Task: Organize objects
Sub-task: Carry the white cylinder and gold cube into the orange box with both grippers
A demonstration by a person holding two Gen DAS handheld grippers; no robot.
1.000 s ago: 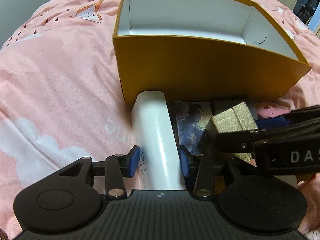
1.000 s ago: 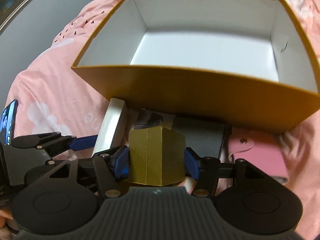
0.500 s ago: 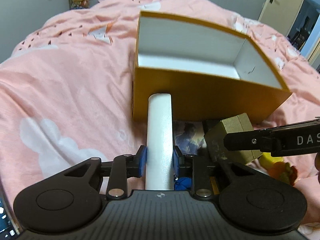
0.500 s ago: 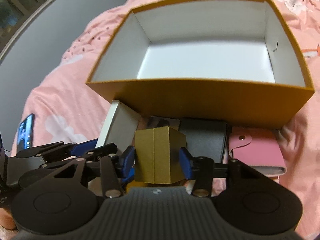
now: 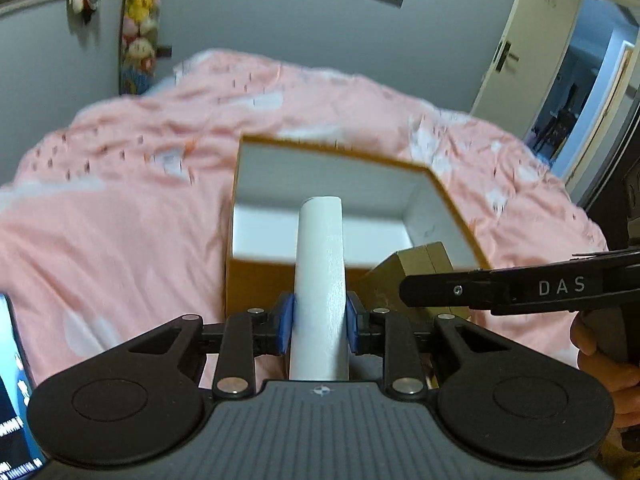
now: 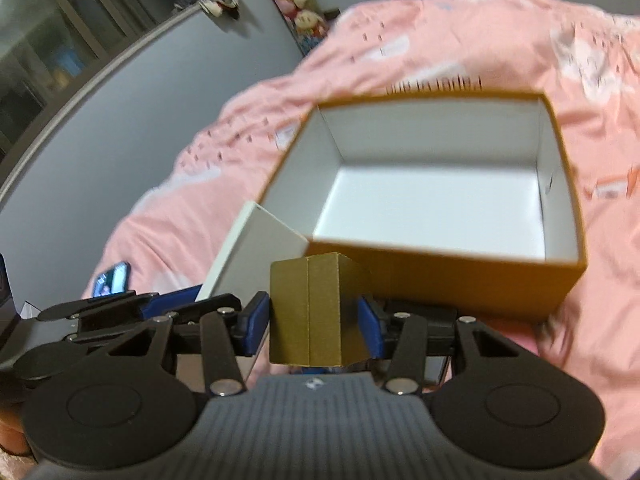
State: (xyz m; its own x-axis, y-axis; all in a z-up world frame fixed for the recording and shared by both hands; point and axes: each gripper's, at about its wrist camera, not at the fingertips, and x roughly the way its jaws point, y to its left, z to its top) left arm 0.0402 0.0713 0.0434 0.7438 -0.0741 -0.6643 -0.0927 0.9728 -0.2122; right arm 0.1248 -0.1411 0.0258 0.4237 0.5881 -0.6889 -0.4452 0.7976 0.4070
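Note:
My left gripper (image 5: pixel 319 322) is shut on a long white box (image 5: pixel 320 276), held edge-up in the air before the open orange storage box (image 5: pixel 332 280). In the right wrist view that white box (image 6: pixel 256 252) tilts up at the left. My right gripper (image 6: pixel 314 322) is shut on a small gold box (image 6: pixel 312 312), lifted just short of the orange box's near wall (image 6: pixel 460 276). The gold box (image 5: pixel 408 276) also shows in the left wrist view, beside the right gripper's black finger. The orange box has a bare white inside (image 6: pixel 432 216).
The orange box sits on a pink bedspread (image 5: pixel 120 220). A lit phone (image 6: pixel 110 284) lies on the bed at the left. A person's hand (image 5: pixel 600 372) holds the right tool. Grey walls, hanging plush toys (image 5: pixel 138 40) and a door (image 5: pixel 532 48) stand beyond the bed.
Both grippers have risen from the bed with their boxes and tilted upward. The left jaws closed tightly on the white box. The items that lay beneath have dropped out of view.

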